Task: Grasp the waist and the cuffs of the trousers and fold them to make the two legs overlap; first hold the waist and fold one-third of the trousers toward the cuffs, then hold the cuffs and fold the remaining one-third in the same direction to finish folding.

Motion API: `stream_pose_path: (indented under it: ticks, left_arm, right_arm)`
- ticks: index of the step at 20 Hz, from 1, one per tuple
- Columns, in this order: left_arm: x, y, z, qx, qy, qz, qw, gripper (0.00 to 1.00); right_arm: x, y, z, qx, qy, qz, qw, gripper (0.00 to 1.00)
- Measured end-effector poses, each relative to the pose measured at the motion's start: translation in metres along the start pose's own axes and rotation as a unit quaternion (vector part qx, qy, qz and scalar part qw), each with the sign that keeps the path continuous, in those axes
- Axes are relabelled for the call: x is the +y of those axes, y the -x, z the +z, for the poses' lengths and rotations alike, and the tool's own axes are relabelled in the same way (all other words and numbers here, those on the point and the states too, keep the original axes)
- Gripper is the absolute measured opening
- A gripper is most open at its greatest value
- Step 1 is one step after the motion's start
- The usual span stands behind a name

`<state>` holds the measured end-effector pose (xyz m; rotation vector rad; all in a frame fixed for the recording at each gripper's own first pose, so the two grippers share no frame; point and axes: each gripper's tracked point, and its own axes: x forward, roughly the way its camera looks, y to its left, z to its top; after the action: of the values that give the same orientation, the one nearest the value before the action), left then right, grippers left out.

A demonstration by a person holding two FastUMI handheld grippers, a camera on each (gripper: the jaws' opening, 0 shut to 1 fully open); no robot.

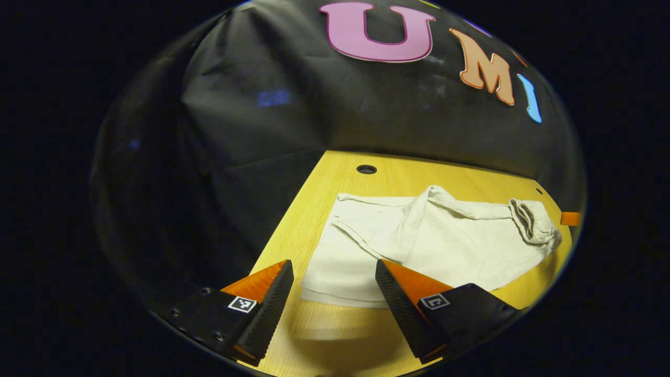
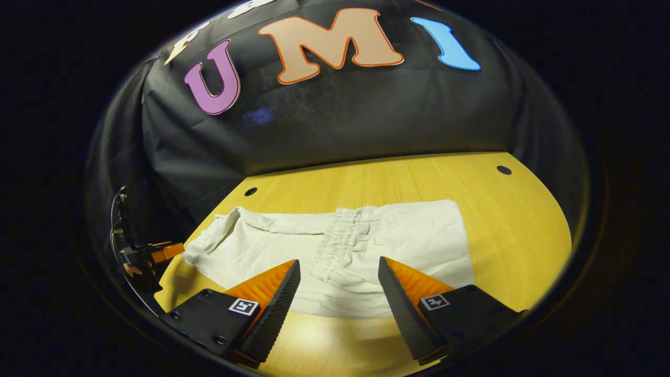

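In the left gripper view the left tongs (image 1: 334,285) are spread wide, grasping nothing, poised over the near edge of the white trousers (image 1: 445,241), which lie flat on the yellow counter (image 1: 340,335). The cloth looks thin, light and limp; it should sag when lifted, so pinch hems or seams.

In the right gripper view the right tongs (image 2: 339,285) are likewise released above the gathered waist (image 2: 340,241), a firm place to grip. Layers underneath are hidden; the trousers may already be partly folded.
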<state>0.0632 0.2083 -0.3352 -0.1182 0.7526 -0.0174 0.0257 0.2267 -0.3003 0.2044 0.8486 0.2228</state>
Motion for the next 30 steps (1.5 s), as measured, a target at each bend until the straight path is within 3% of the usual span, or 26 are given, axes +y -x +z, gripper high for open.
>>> stream_pose_path:
  ticks: [3, 4, 8, 10, 11, 16, 17, 19, 21, 22, 24, 28, 29, 30]
  left_arm:
    - [0.004, -0.019, -0.021, 0.031, 0.008, 0.012, 0.999, 0.97]
    - [0.005, -0.021, -0.025, 0.035, 0.012, 0.015, 0.999, 0.97]
    - [0.003, -0.021, -0.026, 0.04, 0.008, 0.022, 0.999, 0.97]
    - [0.001, -0.022, -0.025, 0.044, 0.004, 0.017, 0.999, 0.98]
    - [-0.002, -0.021, -0.026, 0.049, 0.002, 0.016, 0.999, 0.87]
    - [-0.026, -0.024, -0.022, 0.048, 0.011, 0.005, 0.999, 0.38]
    - [-0.026, -0.025, -0.02, 0.047, 0.014, 0.012, 0.999, 0.13]
    - [-0.025, -0.025, -0.014, 0.045, 0.012, 0.023, 0.999, 0.01]
    - [-0.03, -0.02, -0.008, 0.048, 0.022, 0.019, 0.998, 0.0]
    - [-0.037, -0.02, 0.001, 0.041, 0.031, 0.013, 0.999, 0.0]
    - [-0.051, -0.017, 0.018, 0.023, 0.042, 0.004, 0.999, 0.0]
    - [-0.073, -0.001, 0.052, -0.008, 0.048, -0.009, 0.999, 0.0]
    - [-0.082, 0.004, 0.062, -0.018, 0.047, -0.014, 0.999, 0.0]
    - [-0.089, 0.008, 0.07, -0.024, 0.046, -0.016, 0.999, 0.0]
  right_arm:
    - [-0.007, 0.008, -0.001, 0.001, 0.007, -0.015, 1.0, 0.97]
    - [-0.008, 0.01, -0.001, 0.001, 0.007, -0.018, 1.0, 0.91]
    - [-0.014, 0.015, 0.001, -0.003, 0.008, -0.024, 1.0, 0.97]
    - [-0.017, 0.016, 0.001, -0.002, 0.009, -0.026, 1.0, 0.91]
    - [-0.019, 0.016, 0.001, -0.002, 0.009, -0.026, 1.0, 0.97]
    - [-0.034, 0.027, 0.009, -0.013, 0.011, -0.027, 0.999, 0.96]
    - [-0.039, 0.03, 0.01, -0.016, 0.01, -0.028, 0.999, 0.96]
    - [-0.046, 0.034, 0.013, -0.019, 0.008, -0.027, 0.999, 0.96]
    - [-0.055, 0.037, 0.014, -0.019, 0.014, -0.029, 0.999, 0.97]
    - [-0.06, 0.04, 0.015, -0.019, 0.016, -0.028, 0.999, 0.91]
    - [-0.067, 0.043, 0.016, -0.02, 0.014, -0.026, 0.999, 0.96]
    - [-0.075, 0.048, 0.018, -0.022, 0.011, -0.018, 1.0, 0.91]
    - [-0.077, 0.05, 0.019, -0.022, 0.012, -0.016, 1.0, 0.96]
    - [-0.08, 0.051, 0.021, -0.023, 0.014, -0.014, 1.0, 0.91]
